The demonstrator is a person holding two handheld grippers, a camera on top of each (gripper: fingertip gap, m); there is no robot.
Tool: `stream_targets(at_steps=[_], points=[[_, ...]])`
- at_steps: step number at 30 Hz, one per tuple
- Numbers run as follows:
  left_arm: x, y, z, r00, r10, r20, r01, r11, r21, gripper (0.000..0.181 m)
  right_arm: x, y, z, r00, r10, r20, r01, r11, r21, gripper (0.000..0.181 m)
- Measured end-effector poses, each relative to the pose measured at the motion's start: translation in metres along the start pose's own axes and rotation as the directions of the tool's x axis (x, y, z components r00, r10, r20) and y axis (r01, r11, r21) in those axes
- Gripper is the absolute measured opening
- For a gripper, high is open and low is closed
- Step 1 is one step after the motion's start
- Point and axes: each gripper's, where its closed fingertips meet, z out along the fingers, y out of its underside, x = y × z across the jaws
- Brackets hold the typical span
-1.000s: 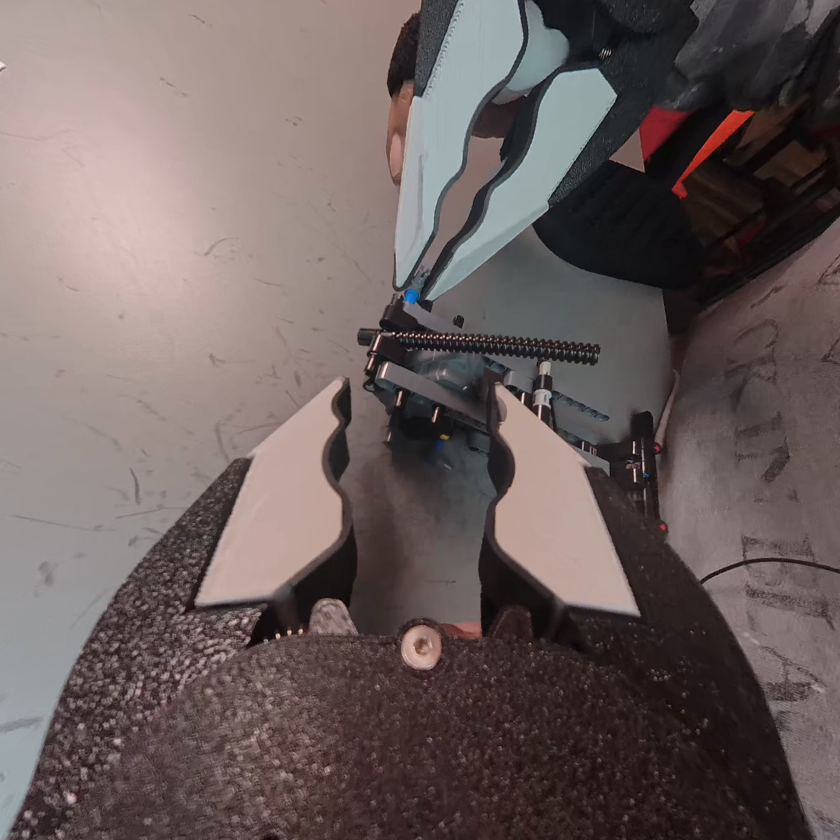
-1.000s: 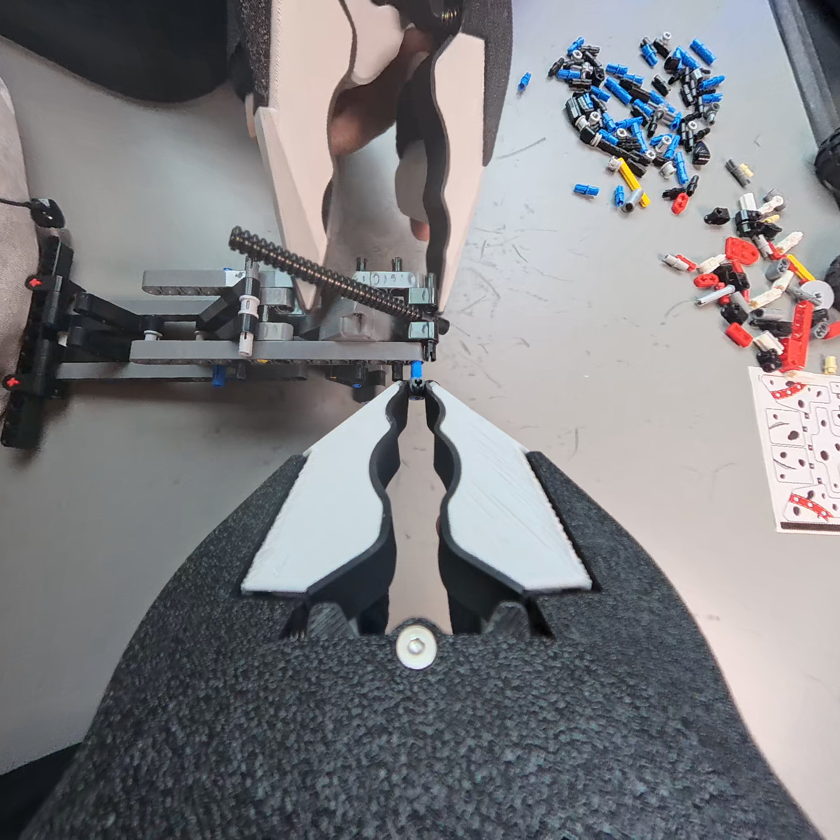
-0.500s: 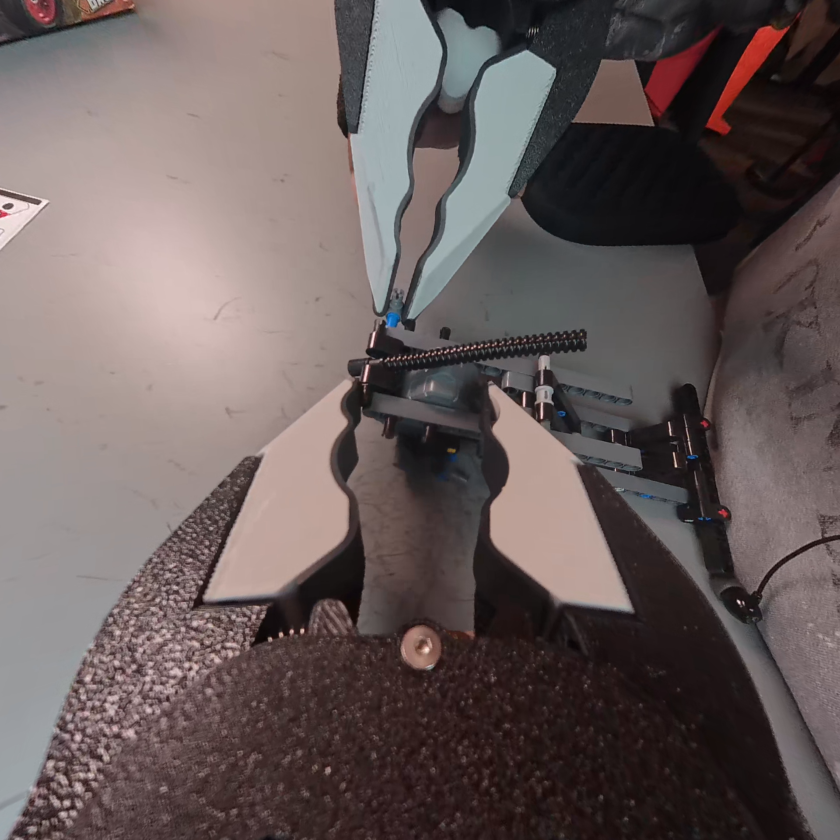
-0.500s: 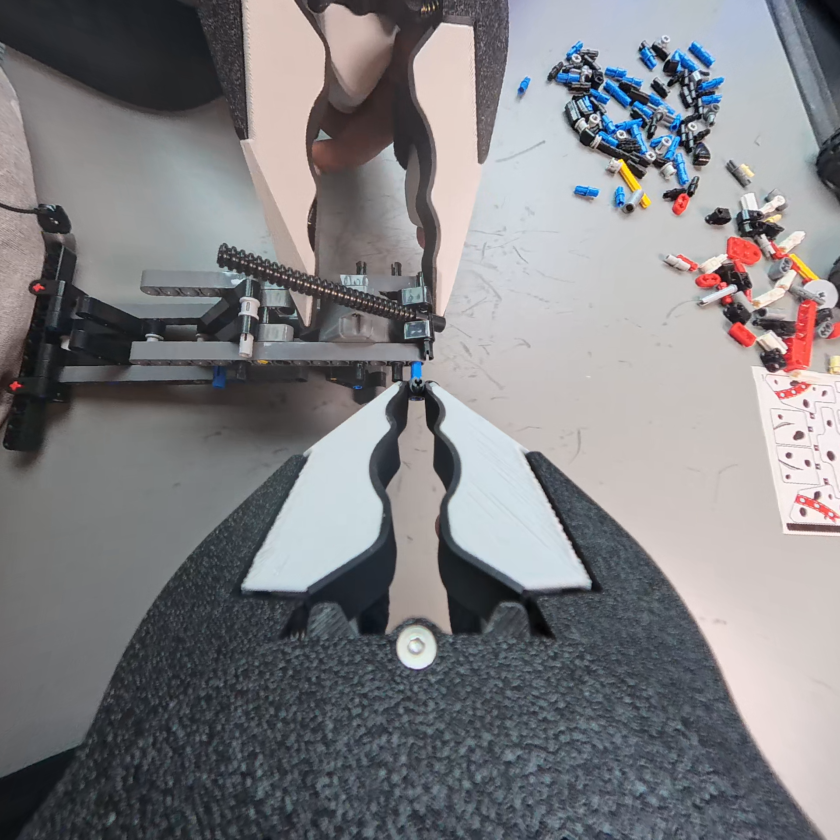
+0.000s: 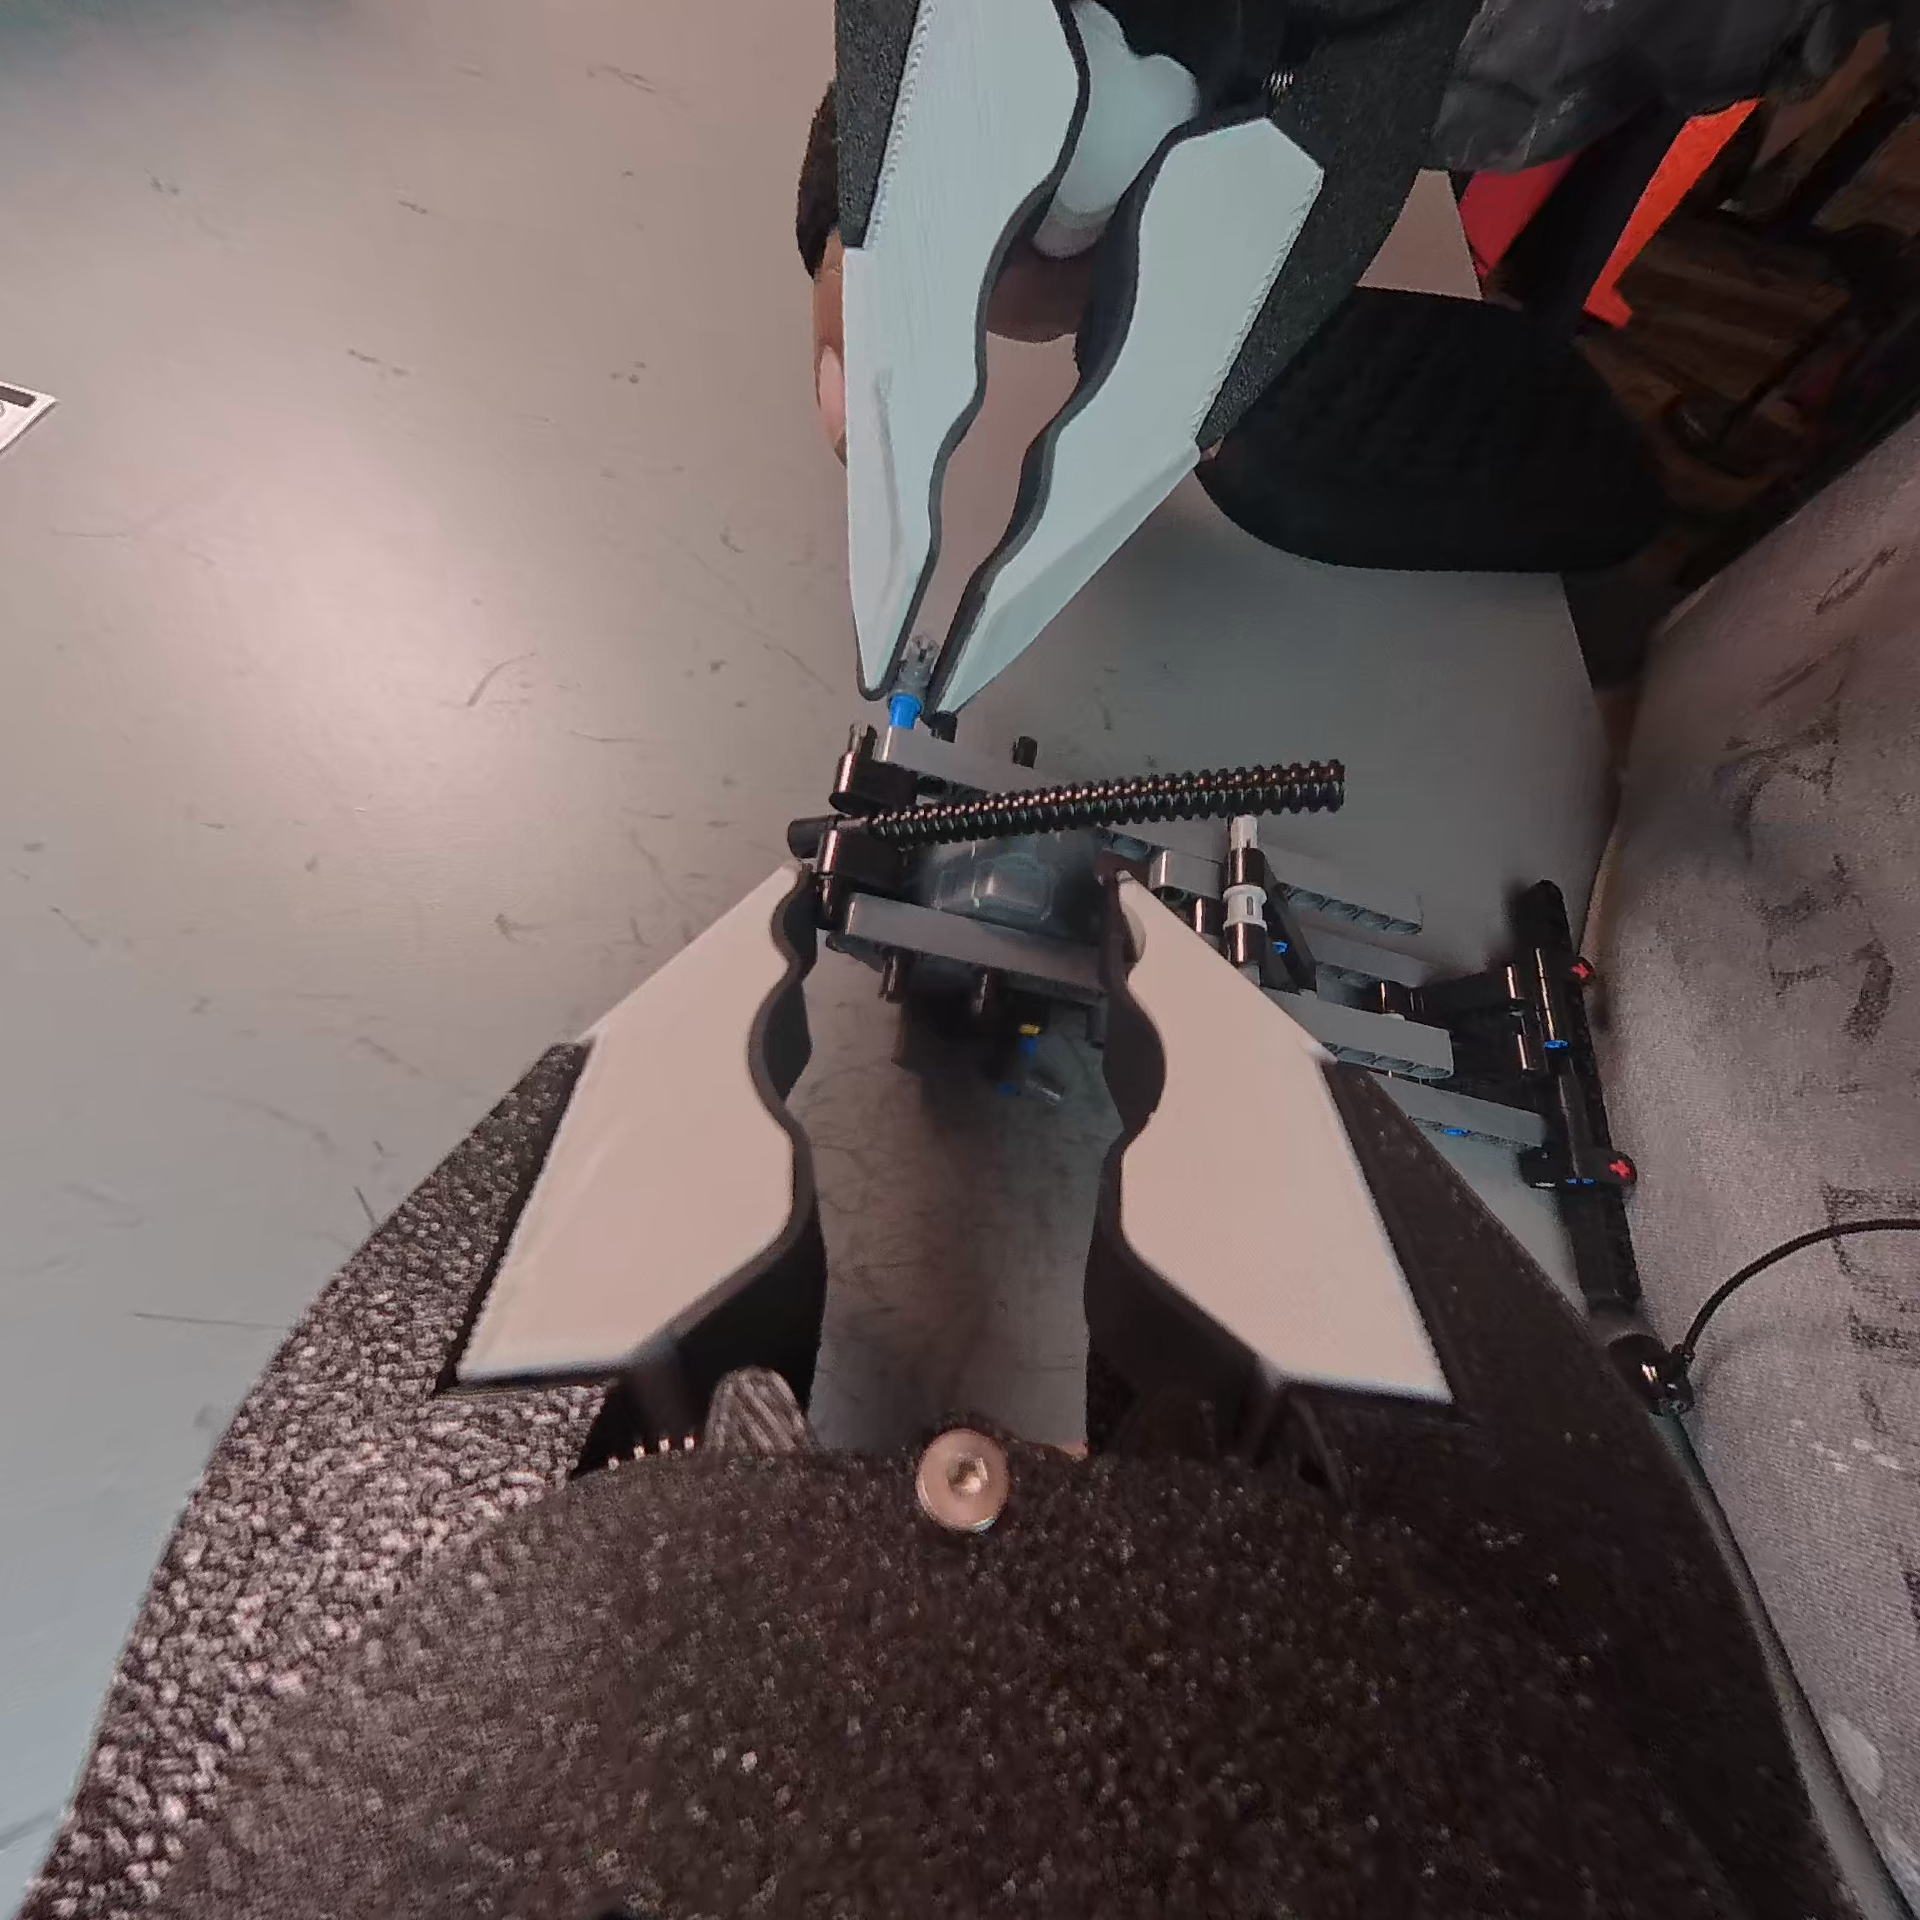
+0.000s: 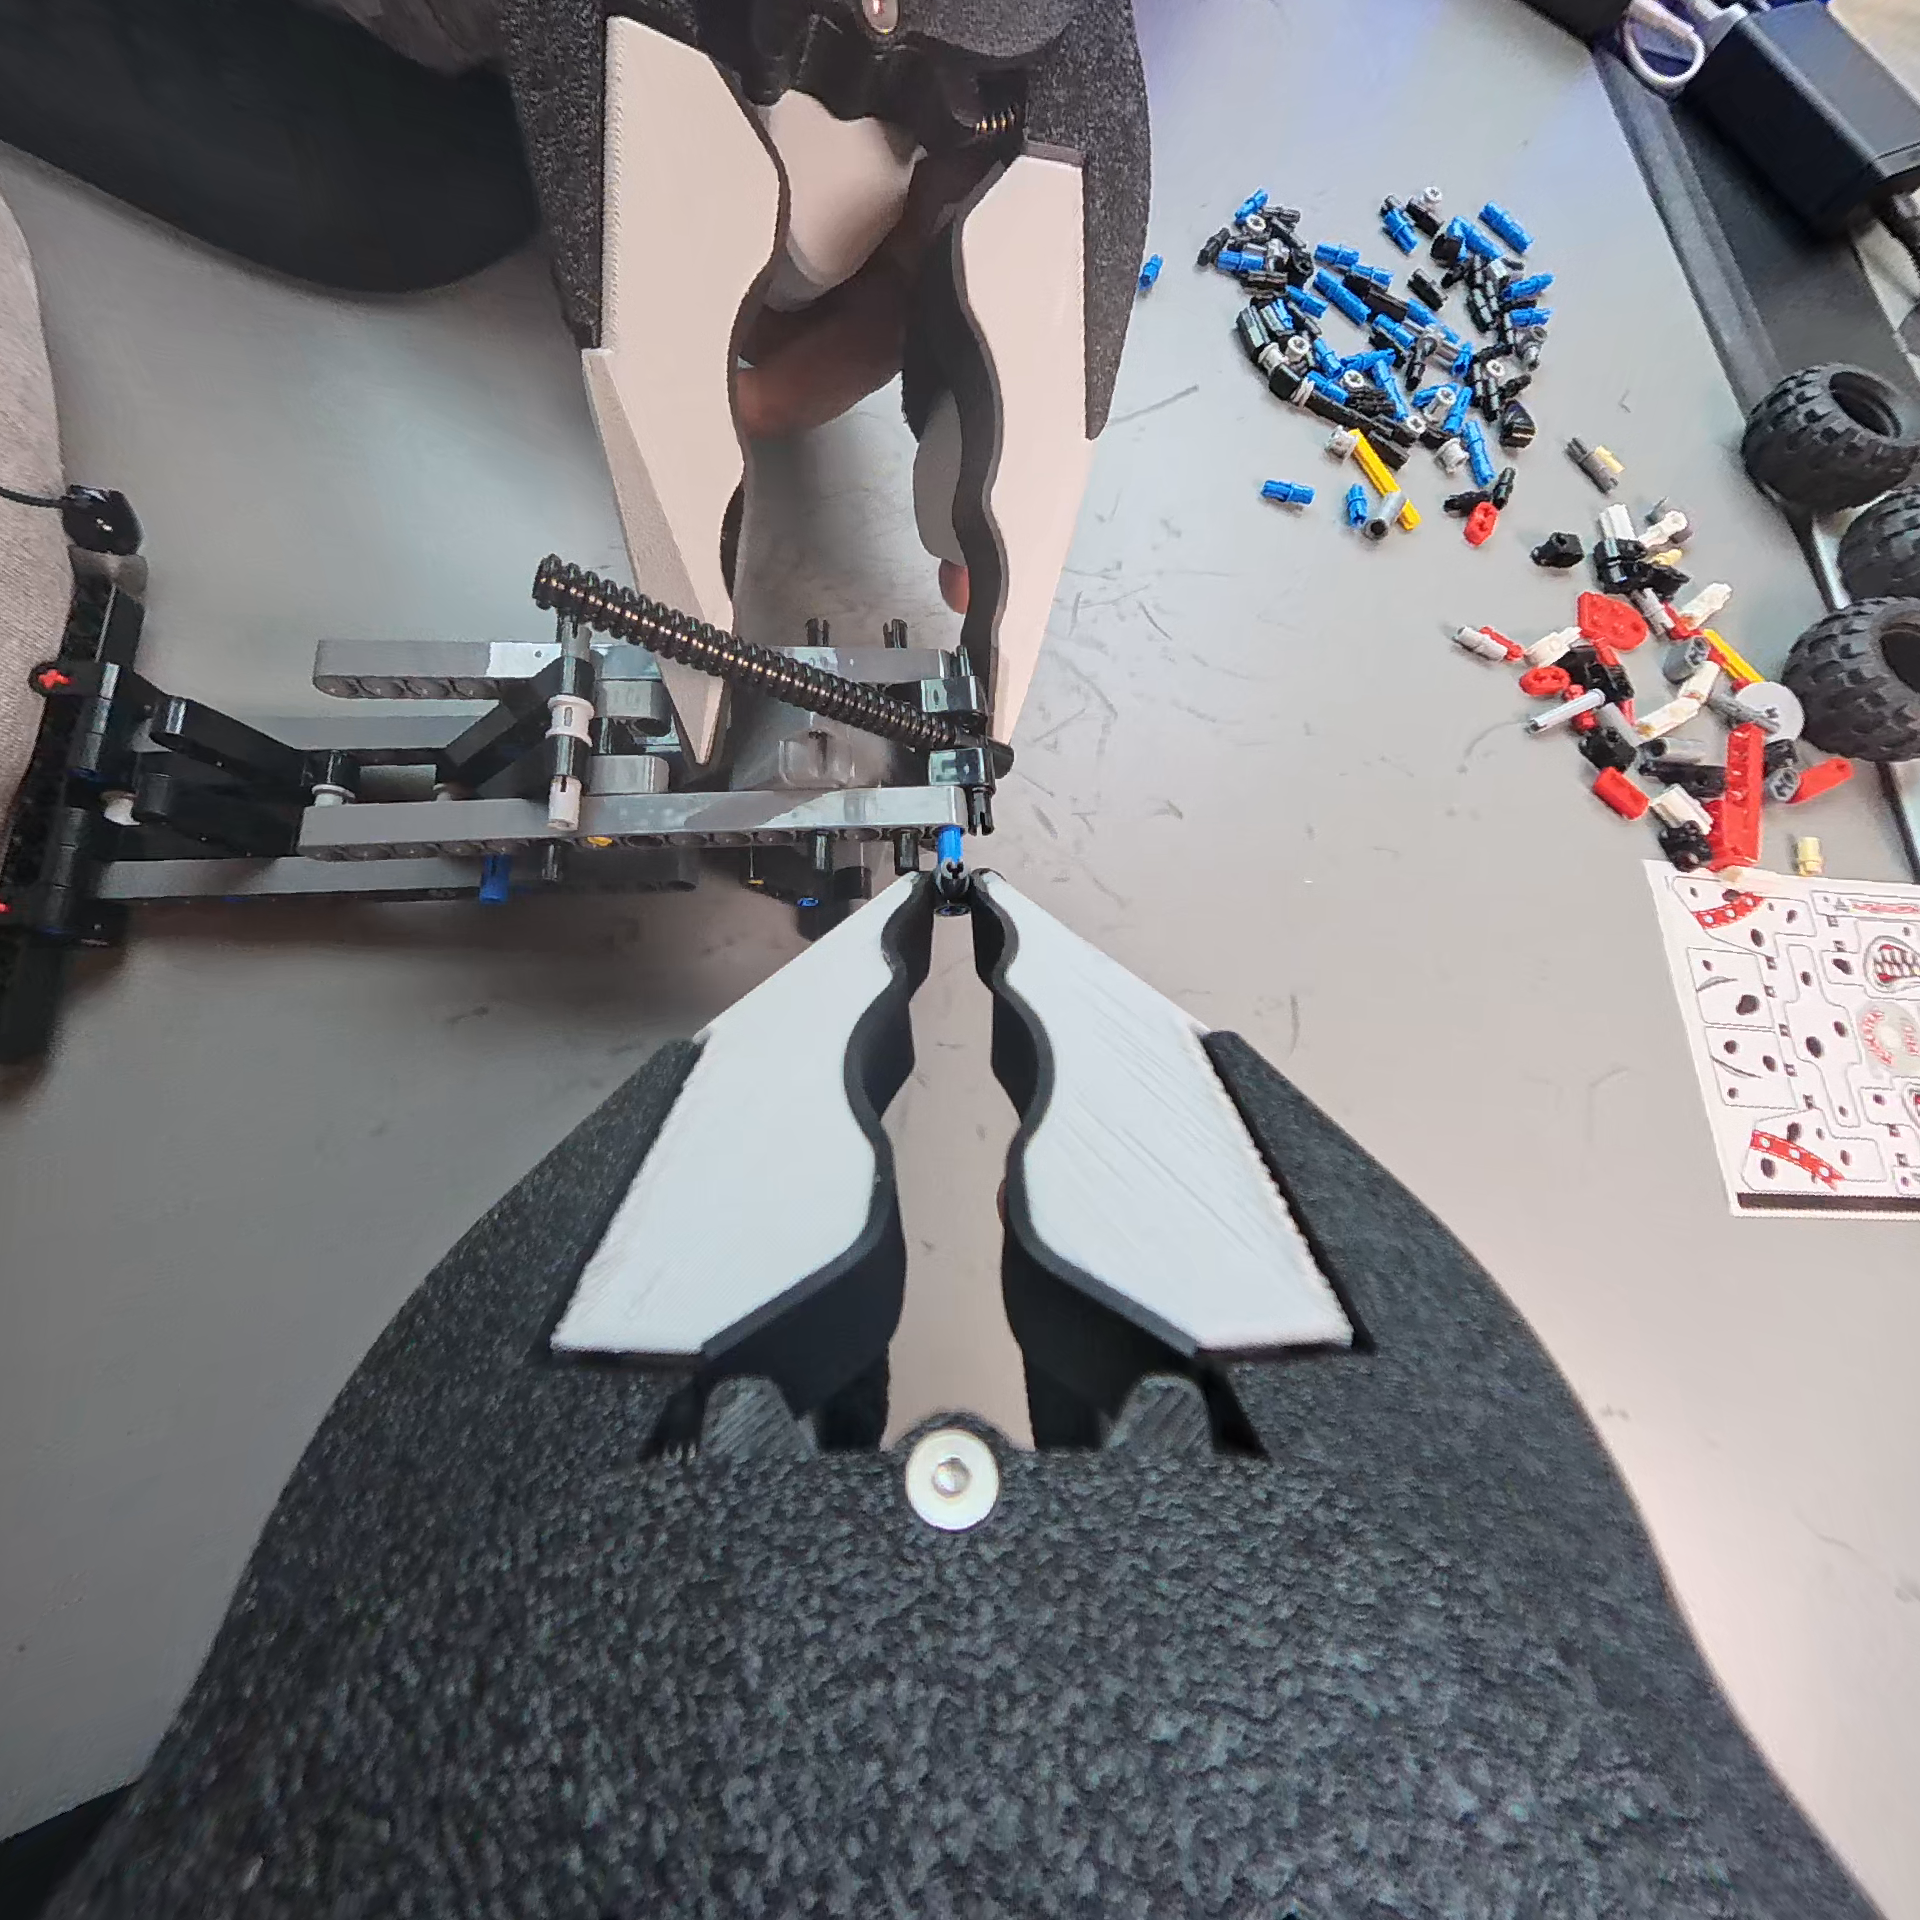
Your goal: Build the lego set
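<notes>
My right claw (image 6: 951, 883) pinching a blue pin (image 6: 947, 844) at the grey frame's (image 6: 644, 816) right end, my left claw (image 5: 961, 914) wide, astride that frame

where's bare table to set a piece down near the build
Bare table lies between the build and the loose pieces, and more lies in front of the build, left of the right tool. The far right is crowded: pieces, sticker sheet, tyres.
</notes>
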Motion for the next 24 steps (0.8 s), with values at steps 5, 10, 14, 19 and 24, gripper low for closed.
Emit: stream_targets(at_steps=[5,10,14,19,24], points=[[0.0005,0.0001,0.0000,1.000,-0.007,-0.006,0.007,1.000,0.006,0.054,0.0001,-0.0001,0.0010,1.000,0.008,0.023,-0.008,1.000,-0.002,0.006],[0.0007,0.0002,0.0004,1.000,-0.012,-0.007,0.012,1.000,0.010,0.054,-0.0001,-0.0002,0.0015,0.999,-0.024,0.045,0.025,0.999,-0.035,0.006],[0.0009,0.0003,0.0005,1.000,-0.016,-0.007,0.016,1.000,0.017,0.054,-0.0004,-0.0005,0.0019,0.995,-0.066,0.070,0.071,0.995,-0.069,0.006],[0.0010,0.0004,0.0009,0.999,-0.031,-0.014,0.031,0.999,0.024,0.053,-0.0002,-0.0001,0.0026,0.986,-0.142,0.091,0.152,0.982,-0.115,0.005],[0.0018,0.0009,0.0019,0.998,-0.057,-0.027,0.057,0.998,0.026,0.052,-0.0004,-0.0002,0.0033,0.974,-0.201,0.107,0.215,0.965,-0.152,0.005]])
